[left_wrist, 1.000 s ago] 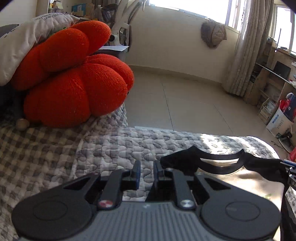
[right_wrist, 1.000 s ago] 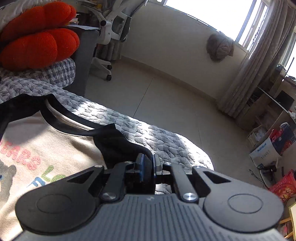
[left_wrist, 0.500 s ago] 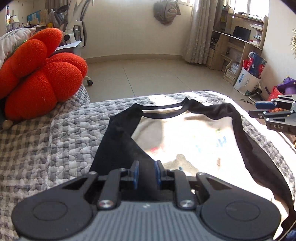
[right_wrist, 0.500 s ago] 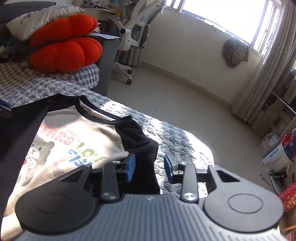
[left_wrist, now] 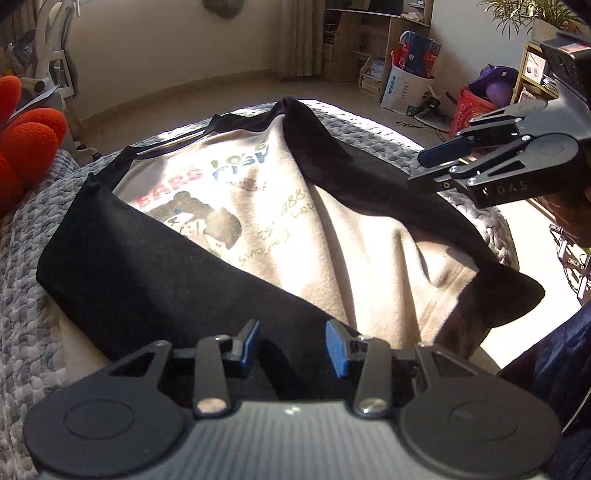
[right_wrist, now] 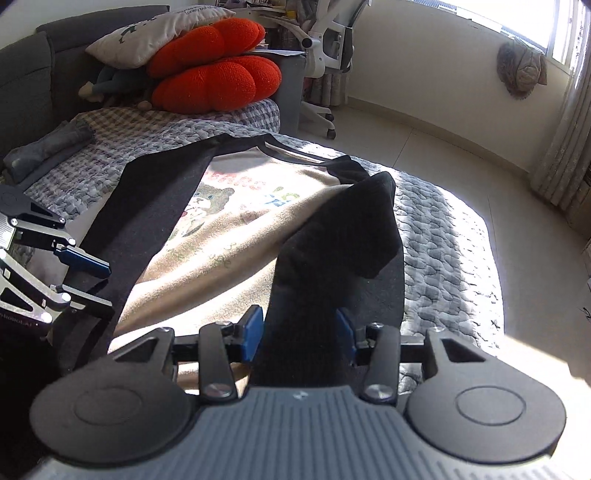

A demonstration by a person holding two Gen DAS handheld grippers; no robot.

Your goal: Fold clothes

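A cream shirt (left_wrist: 332,229) with a bear print and black sleeves lies flat on the grey quilted bed (right_wrist: 443,240). Its left black sleeve (left_wrist: 166,280) runs slantwise across the body, and its end lies under my left gripper (left_wrist: 291,347), whose blue pads stand apart without pressing it. The other black sleeve (right_wrist: 340,236) is folded down over the chest and passes between the pads of my right gripper (right_wrist: 299,334), whose jaws are opening. Each gripper also shows from the side: the right gripper (left_wrist: 421,170) and the left gripper (right_wrist: 107,286).
A red cushion (right_wrist: 214,85) and a white pillow (right_wrist: 155,29) sit at the bed's far end, with a folded grey cloth (right_wrist: 48,144) near them. An office chair (right_wrist: 325,33) stands past the bed. Bags and boxes (left_wrist: 406,81) line the far wall across the bare floor.
Both grippers drew back from the shoulders toward the shirt's lower end, laying the black sleeves over the body. Both jaws, shut on sleeve cloth before, have spread; the left view swung off the cushion.
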